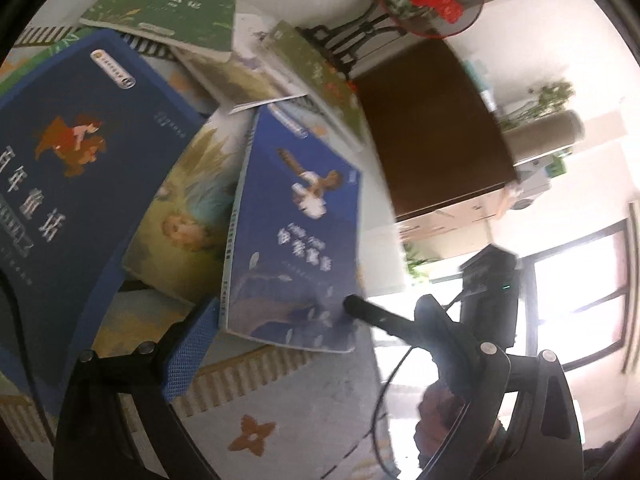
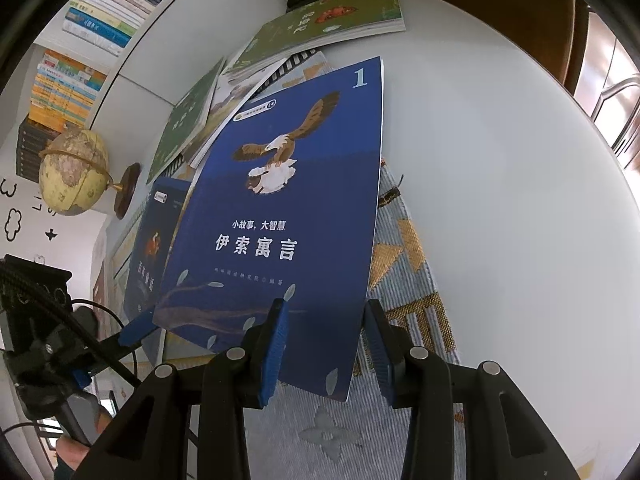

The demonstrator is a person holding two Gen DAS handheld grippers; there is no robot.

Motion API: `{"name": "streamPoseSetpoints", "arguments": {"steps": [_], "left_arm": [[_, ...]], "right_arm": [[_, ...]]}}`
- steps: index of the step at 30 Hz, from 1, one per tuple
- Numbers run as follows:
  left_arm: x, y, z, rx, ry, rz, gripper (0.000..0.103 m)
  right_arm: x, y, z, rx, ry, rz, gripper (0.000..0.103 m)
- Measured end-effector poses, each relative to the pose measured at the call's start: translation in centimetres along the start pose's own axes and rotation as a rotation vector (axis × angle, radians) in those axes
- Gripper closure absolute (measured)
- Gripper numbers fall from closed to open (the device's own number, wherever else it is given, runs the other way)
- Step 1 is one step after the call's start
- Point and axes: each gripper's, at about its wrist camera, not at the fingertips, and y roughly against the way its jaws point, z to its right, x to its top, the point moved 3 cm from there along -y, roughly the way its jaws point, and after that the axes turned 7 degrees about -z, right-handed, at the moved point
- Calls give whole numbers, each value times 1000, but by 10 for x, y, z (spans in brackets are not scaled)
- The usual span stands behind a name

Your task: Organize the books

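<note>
The round white bench [image 2: 500, 200] spreads out ahead of both hand-held grippers, with a pale woven mat with gold and grey patterns [image 2: 404, 264] lying across it under the books. Largest of the books is the dark blue paperback with a red-haired figure on its cover [image 1: 76, 168], lying flat ahead and to the left of the left hand-held gripper [image 1: 320, 360]. Next is the blue paperback with an eagle, white Chinese title and a "1" in its corner [image 2: 288, 208]; it is tilted up off the mat, its lower edge between the pads of the right hand-held gripper [image 2: 324, 344], which grips that lower corner at a narrow opening. Beyond it lie a yellow-green picture book [image 1: 188, 216] and several green-covered paperbacks [image 1: 168, 4], overlapping in a loose heap at the far side. The left hand-held gripper stands wide with nothing between its blue pads [image 1: 192, 352], just beside the eagle book's near left edge.
</note>
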Motion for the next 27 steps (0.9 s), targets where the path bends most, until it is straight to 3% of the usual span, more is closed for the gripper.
{"name": "streamPoseSetpoints", "arguments": {"steps": [4,7,9,10,12,14,15,21,23,24,27], "left_arm": [[10,-3,-11,-117,19,42,11],[20,-19,-19,-124,58,30,14],[22,-32,-19,-77,41,2,30],[23,-41,-16,-31,21,-22,34],[23,-51,-9,20,-5,-51,54],[21,-59,-5,33,-11,-79,69],[21,-61,-4,16,4,-91,75],[22,-59,-3,-261,180,-97,76],[23,-57,-1,-346,228,-94,76],[24,-56,-1,-380,244,-99,76],[25,-54,7,-381,214,-109,76]], "right_arm": [[1,2,7,30,-17,6,64],[0,3,13,72,-46,6,64],[0,5,14,85,-58,9,64],[0,5,14,89,-60,11,64],[-1,8,12,97,-70,19,64],[-1,15,13,101,-74,37,63],[0,18,13,106,-78,42,63],[1,28,24,228,-156,47,56],[-2,25,29,321,-212,27,34],[-3,24,31,357,-245,27,29],[-6,22,39,485,-325,41,27]]}}
